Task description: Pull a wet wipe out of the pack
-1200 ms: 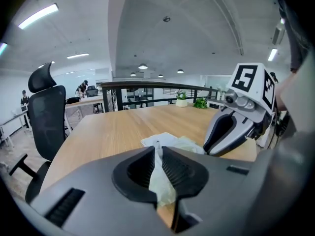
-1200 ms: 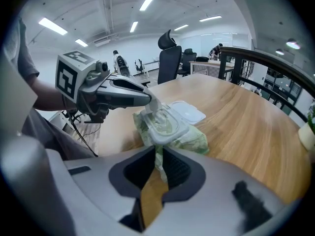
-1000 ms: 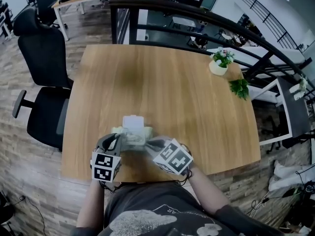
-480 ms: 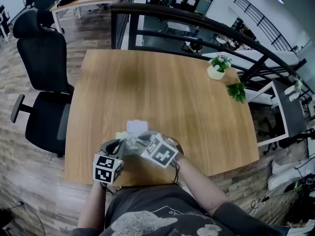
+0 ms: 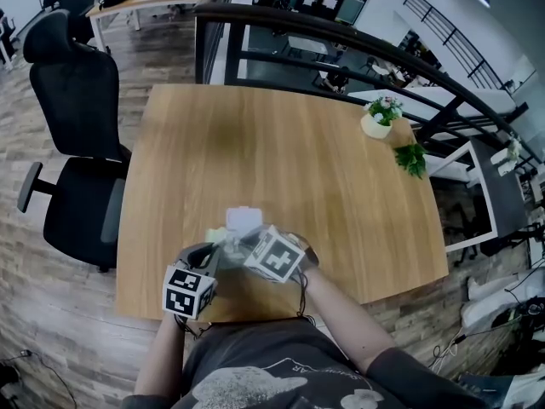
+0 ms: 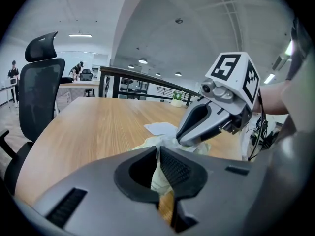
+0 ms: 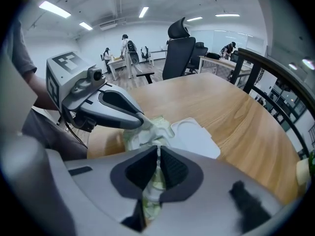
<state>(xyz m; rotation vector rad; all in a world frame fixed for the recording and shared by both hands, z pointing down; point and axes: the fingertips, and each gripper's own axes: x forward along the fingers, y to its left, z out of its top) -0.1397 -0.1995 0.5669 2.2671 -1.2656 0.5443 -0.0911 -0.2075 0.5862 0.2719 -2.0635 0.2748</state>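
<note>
The pale green wet wipe pack point(image 5: 228, 238) lies near the front edge of the wooden table point(image 5: 298, 152), its white lid point(image 5: 243, 220) flipped open. My left gripper point(image 5: 211, 250) is shut on the pack's left end; crumpled wrapper point(image 6: 158, 173) shows between its jaws point(image 6: 158, 151). My right gripper point(image 5: 242, 247) points steeply down over the pack's opening. Its jaws have just been closing, and a white, pale green fold of wipe point(image 7: 153, 178) is pinched between them point(image 7: 158, 154). The two gripper tips nearly touch. The pack's opening is hidden under the jaws.
A small potted plant point(image 5: 379, 113) and a green sprig point(image 5: 411, 158) sit at the table's far right. A black office chair point(image 5: 72, 83) stands to the left. A dark railing point(image 5: 341, 32) runs behind the table.
My right gripper has moved left and down onto the pack beside the left gripper. The left gripper has stayed on the pack's end.
</note>
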